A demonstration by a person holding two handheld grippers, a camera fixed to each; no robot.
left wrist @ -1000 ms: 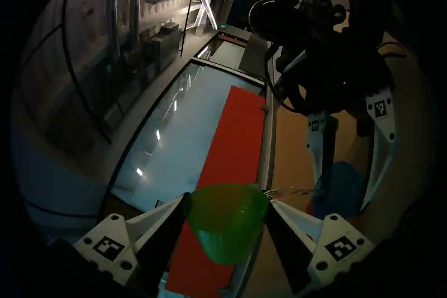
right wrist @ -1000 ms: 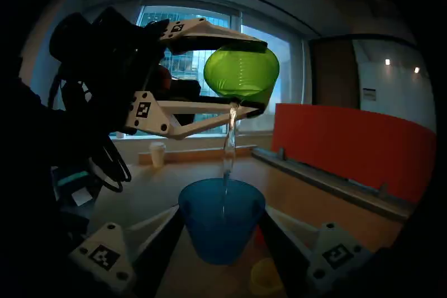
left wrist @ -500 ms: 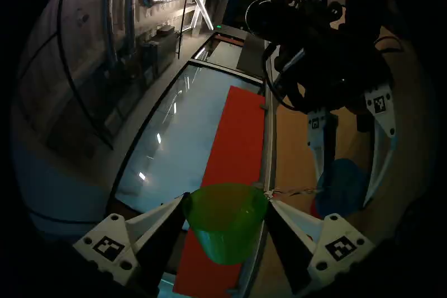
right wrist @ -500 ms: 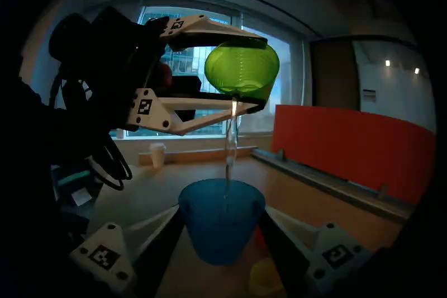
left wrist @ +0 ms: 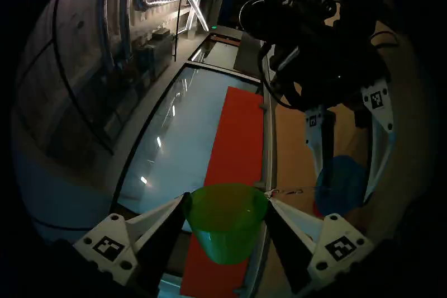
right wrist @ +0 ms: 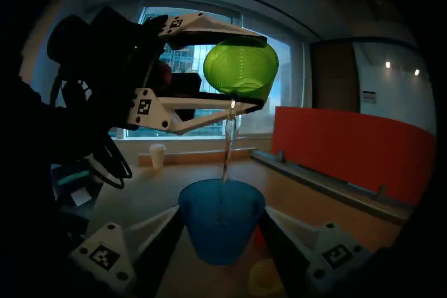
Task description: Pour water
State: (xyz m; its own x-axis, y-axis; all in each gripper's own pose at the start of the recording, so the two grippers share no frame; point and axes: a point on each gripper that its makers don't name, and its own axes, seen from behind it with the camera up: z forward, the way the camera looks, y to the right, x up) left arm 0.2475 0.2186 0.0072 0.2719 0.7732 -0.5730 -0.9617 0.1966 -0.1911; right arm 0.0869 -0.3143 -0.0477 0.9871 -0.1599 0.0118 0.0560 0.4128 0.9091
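Green translucent plastic cup (right wrist: 241,71), tipped at upper centre, is clenched in the left claw (left wrist: 227,203); its water stream (right wrist: 228,141) has thinned, so pouring is judged nearly finished. Below, the blue plastic cup (right wrist: 221,220) is gripped by the right claw (right wrist: 221,211).

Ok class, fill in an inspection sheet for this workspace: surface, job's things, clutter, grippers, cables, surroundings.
Surface: wooden table.
Job's things: green cup tipped above the blue cup; a thin water stream runs from the one into the other.
Clutter: white paper cup by the far edge; a yellow thing and a red thing below the blue cup, too dim to identify.
Grippers: left gripper shut on the green cup; right gripper shut on the blue cup.
Cables: black cable loops hang by the left gripper.
Surroundings: window, red panel.
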